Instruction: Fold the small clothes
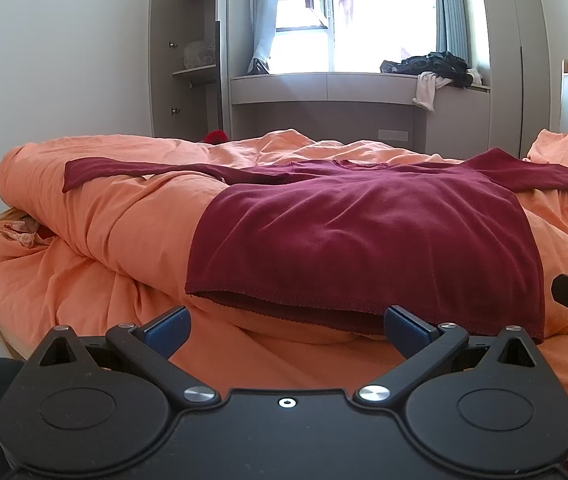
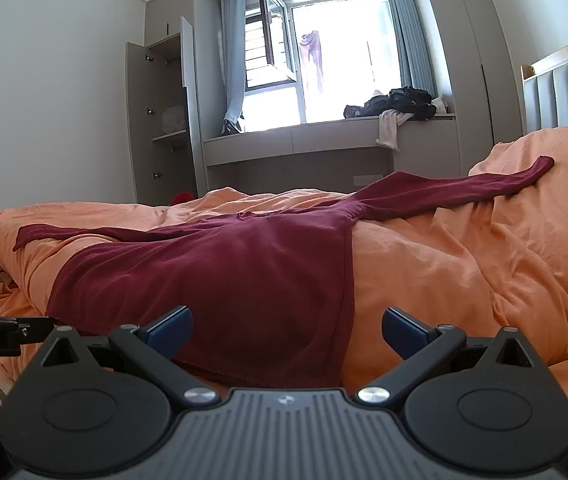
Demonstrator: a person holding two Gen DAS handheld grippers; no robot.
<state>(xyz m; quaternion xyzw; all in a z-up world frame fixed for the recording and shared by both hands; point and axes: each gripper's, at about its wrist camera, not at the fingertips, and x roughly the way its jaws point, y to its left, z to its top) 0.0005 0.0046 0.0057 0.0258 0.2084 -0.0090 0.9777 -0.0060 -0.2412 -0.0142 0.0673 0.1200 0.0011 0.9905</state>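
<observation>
Where the near hem of the maroon long-sleeved shirt (image 1: 364, 232) droops over the duvet's edge, its right corner is hidden behind the left gripper (image 1: 286, 326), whose fingers (image 1: 406, 326) are spread wide and empty. The shirt is laid flat on the rumpled orange duvet (image 1: 124, 232), sleeves stretched left and right. The right gripper (image 2: 287, 327) is likewise held wide, nothing between, just short of the hem. Far off, dark clothes (image 2: 400, 104) are heaped on the window ledge (image 2: 324, 136), their kinds indistinct.
</observation>
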